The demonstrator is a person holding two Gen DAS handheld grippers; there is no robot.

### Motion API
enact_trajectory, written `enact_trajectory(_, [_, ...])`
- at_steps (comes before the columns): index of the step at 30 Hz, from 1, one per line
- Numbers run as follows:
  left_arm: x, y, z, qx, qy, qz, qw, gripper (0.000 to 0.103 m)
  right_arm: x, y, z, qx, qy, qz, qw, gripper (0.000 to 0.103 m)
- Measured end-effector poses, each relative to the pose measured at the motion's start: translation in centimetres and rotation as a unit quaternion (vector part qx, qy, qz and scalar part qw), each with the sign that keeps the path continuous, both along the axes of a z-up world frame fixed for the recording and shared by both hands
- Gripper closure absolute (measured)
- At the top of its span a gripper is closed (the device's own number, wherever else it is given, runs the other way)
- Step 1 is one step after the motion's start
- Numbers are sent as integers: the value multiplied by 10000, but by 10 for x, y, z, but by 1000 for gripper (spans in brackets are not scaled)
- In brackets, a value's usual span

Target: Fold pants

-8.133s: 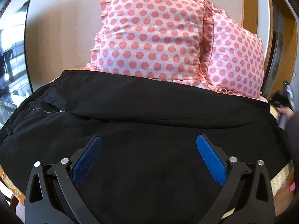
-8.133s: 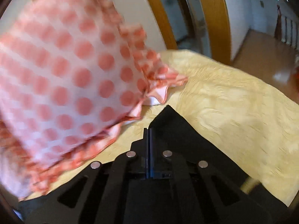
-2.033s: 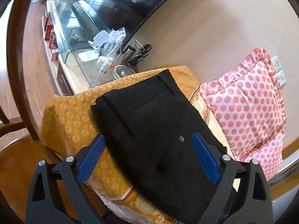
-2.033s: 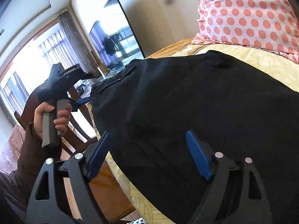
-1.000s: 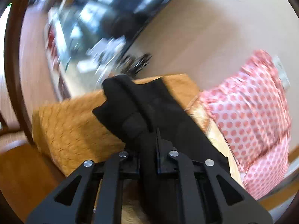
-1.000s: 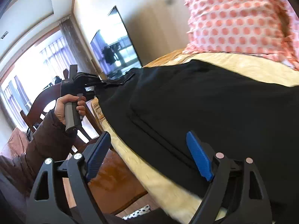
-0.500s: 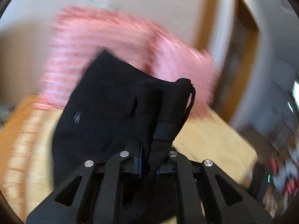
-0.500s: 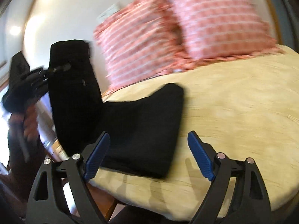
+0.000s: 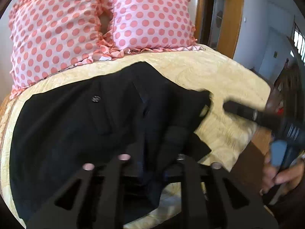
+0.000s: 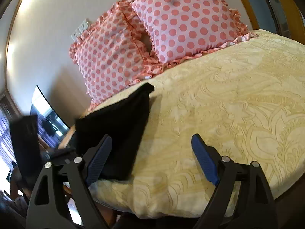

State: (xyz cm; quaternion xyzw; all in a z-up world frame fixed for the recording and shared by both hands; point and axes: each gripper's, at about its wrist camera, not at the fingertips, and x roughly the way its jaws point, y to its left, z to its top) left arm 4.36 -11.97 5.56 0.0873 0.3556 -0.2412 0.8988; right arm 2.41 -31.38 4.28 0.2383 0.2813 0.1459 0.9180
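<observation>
Lying folded on the near left part of the yellow bedspread (image 10: 238, 99), the black pants (image 9: 80, 118) form a thick, roughly rectangular stack with a small metal button (image 9: 95, 99) facing up and one far corner pointing toward the two pink polka-dot pillows (image 9: 95, 24). The left gripper (image 9: 152, 164) is clenched on a bunched fold at the stack's near right edge. The right gripper (image 10: 150, 158) hangs above the bedspread, jaws spread wide, grasping nothing, just right of the pants.
</observation>
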Motion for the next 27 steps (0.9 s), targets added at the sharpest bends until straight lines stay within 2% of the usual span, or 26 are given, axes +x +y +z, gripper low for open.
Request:
enact_trajectory(1, [-3, 0, -2, 49, -50, 46, 10000, 74, 0, -1, 4, 34, -26, -3, 10000, 18])
enact_trajectory(3, [-10, 9, 0, -32, -17, 73, 10000, 52, 3, -3, 14, 120, -146, 56, 9998, 18])
enact_trajectory(4, [-11, 14, 0, -56, 17, 114, 9999, 36, 5, -3, 19, 140, -206, 92, 9996, 18])
enact_trajectory(5, [-12, 21, 1, -134, 42, 130, 9998, 26, 6, -2, 25, 144, -290, 146, 9994, 18])
enact_trajectory(8, [-28, 55, 7, -516, 53, 211, 9984, 22, 16, 11, 42, 122, -478, 481, 9976, 18])
enact_trajectory(12, [-28, 111, 25, -1016, -174, 844, 9911, 13, 32, 52, 52, -35, -563, 1194, 9912, 18])
enact_trajectory(14, [-18, 128, 28, -1097, -266, 1180, 9866, 11, 42, 79, 53, -134, -548, 1586, 9857, 18])
enact_trajectory(16, [-4, 144, 21, -1090, -190, 1532, 9820, 11, 51, 99, 44, -281, -279, 1799, 9829, 18])
enact_trajectory(18, [12, 159, 3, -1102, 204, 1860, 9761, 11, 62, 111, 18, -427, 390, 1770, 9825, 14])
enact_trajectory(19, [16, 166, -9, -1272, 427, 1869, 9732, 11, 64, 113, 8, -455, 615, 1761, 9814, 13])
enact_trajectory(20, [13, 168, -10, -1297, 269, 1792, 9748, 11, 60, 113, 1, -484, 546, 1778, 9814, 13])
enact_trajectory(21, [10, 165, -10, -1142, 184, 1682, 9789, 11, 56, 114, 2, -621, 511, 1838, 9797, 13])
enact_trajectory(22, [10, 162, -9, -1045, 208, 1626, 9809, 11, 56, 115, 6, -723, 587, 1882, 9777, 14])
enact_trajectory(23, [11, 163, -7, -1067, 234, 1574, 9815, 11, 58, 109, 14, -615, 589, 1855, 9789, 15])
enact_trajectory(25, [16, 176, 5, -1502, 368, 1475, 9769, 11, 63, 91, 28, -286, 424, 1646, 9850, 16])
enact_trajectory(27, [29, 199, 20, -1953, 379, 1648, 9661, 10, 82, 70, 36, -284, 465, 1188, 9914, 16])
